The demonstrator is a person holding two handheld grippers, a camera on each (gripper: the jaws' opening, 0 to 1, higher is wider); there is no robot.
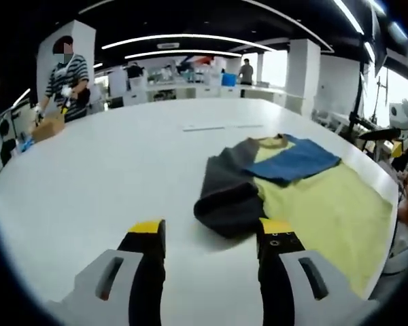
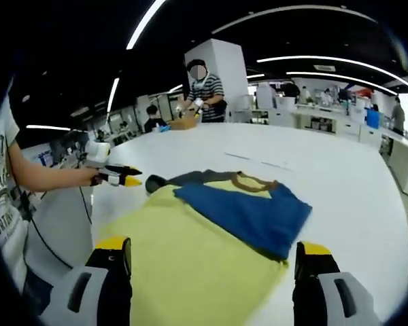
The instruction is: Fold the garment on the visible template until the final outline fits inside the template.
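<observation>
Ahead of the left gripper [image 1: 211,234], its two yellow-tipped jaws stood wide apart and held nothing; one garment [image 1: 306,193] lay just beyond the right jaw on the white table [image 1: 109,170], yellow with a blue sleeve and a dark grey sleeve folded in. Between the right gripper [image 2: 214,255] jaws, spread wide and empty too, the garment's yellow body ran forward. Two people in striped shirt [image 2: 205,88] and dark top sat far behind. No template outline could be made out.
</observation>
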